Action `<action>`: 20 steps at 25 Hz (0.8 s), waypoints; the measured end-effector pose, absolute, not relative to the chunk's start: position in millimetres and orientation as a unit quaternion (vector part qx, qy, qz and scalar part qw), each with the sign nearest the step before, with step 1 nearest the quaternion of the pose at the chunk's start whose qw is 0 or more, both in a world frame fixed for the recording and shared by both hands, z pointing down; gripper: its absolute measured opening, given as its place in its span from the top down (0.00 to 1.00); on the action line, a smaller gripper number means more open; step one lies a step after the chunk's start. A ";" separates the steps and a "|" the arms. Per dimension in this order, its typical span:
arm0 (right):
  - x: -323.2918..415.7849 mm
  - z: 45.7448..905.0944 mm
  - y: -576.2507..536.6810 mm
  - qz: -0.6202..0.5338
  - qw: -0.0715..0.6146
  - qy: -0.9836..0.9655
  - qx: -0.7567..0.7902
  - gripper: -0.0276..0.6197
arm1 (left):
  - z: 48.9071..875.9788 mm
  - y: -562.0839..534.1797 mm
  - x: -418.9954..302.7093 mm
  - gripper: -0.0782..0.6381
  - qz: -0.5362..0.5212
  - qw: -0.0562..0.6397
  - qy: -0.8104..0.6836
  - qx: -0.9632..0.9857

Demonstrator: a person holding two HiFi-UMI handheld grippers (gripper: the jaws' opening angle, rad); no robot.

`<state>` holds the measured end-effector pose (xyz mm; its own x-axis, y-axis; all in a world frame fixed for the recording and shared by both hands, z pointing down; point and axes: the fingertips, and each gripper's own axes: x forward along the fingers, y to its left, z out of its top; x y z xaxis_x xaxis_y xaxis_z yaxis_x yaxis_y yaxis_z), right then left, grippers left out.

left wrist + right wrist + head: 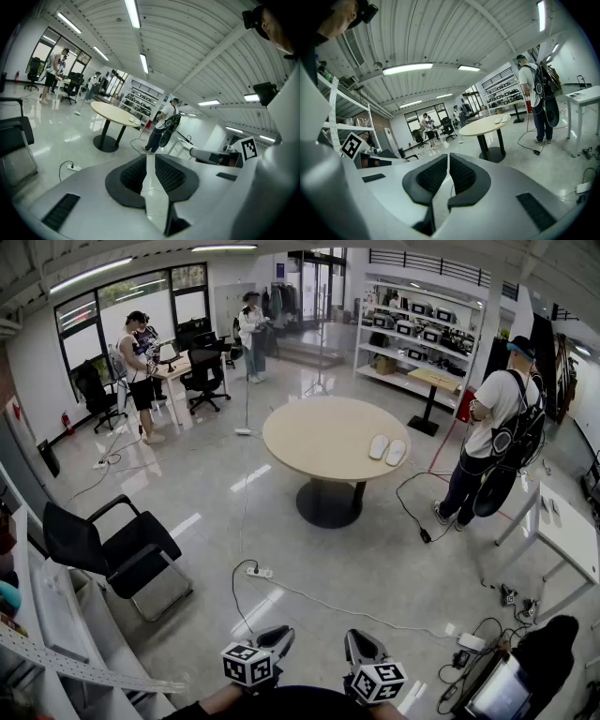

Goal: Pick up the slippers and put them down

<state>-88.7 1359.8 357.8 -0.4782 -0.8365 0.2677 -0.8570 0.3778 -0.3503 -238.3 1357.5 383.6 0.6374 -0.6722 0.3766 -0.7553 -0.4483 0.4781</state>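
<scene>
Two white oval slippers on round beige table; left hand-held gripper slightly apart, right hand-held gripper together.

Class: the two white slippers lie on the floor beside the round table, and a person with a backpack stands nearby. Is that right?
No. The slippers lie on the round table, near its edge, not on the floor; the head view shows it. The person with a backpack does stand nearby.

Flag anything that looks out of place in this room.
A pair of white slippers lies on the round table, near its right edge, which is an odd spot for footwear. A power strip lies loose on the open floor, where someone could trip. Nothing looks spilled or broken.
</scene>
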 end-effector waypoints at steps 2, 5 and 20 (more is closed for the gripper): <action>-80.2 359.4 1359.1 0.226 0.022 -0.830 0.510 0.91 | 385.4 1356.7 -229.1 0.79 0.067 0.314 -0.420 0.849; -71.9 364.3 1358.5 0.230 0.020 -0.828 0.511 0.91 | 389.1 1355.9 -221.0 0.79 0.069 0.314 -0.418 0.850; 21.5 375.1 1362.3 0.255 -0.008 -0.823 0.508 0.91 | 396.5 1361.3 -129.3 0.79 0.093 0.315 -0.415 0.848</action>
